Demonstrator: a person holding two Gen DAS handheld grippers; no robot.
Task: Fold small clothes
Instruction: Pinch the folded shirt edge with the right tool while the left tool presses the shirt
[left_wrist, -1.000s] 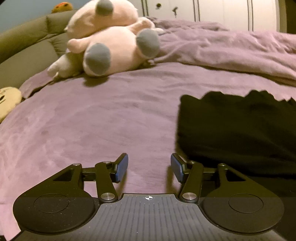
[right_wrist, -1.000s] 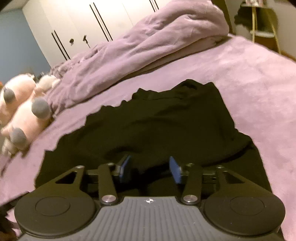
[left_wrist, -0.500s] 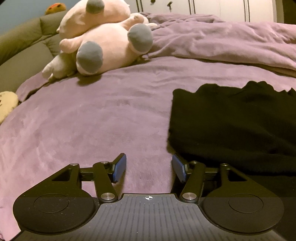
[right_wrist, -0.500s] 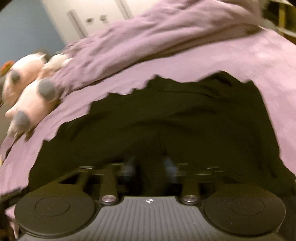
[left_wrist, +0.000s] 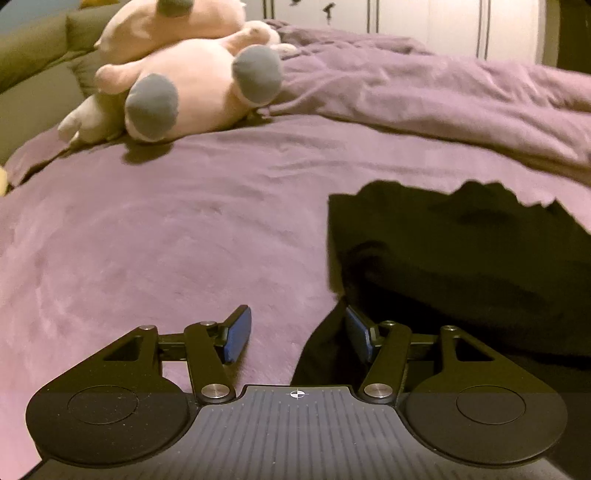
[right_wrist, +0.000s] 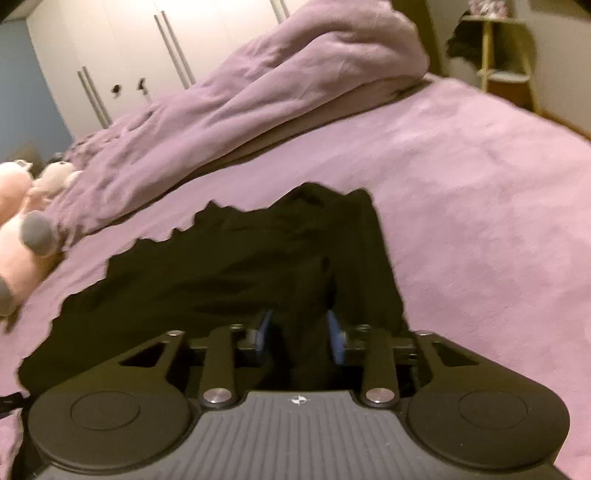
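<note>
Left gripper (left_wrist: 297, 334): jaws apart, gripping nothing, a corner of the black garment (left_wrist: 461, 266) lying between them against the right pad. Right gripper (right_wrist: 298, 330): jaws opening over the garment, dark cloth between the blue pads; contact unclear. Garment lies spread on the purple bedsheet (left_wrist: 166, 240). Beyond: rumpled purple duvet (right_wrist: 277, 85), pink plush toy (left_wrist: 192, 81), white wardrobe (right_wrist: 129, 40).

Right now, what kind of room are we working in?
Most likely a bedroom: a bed with a purple sheet, a rumpled purple duvet heaped along its far side, pink plush toys lying on it, and white wardrobe doors behind.
</note>
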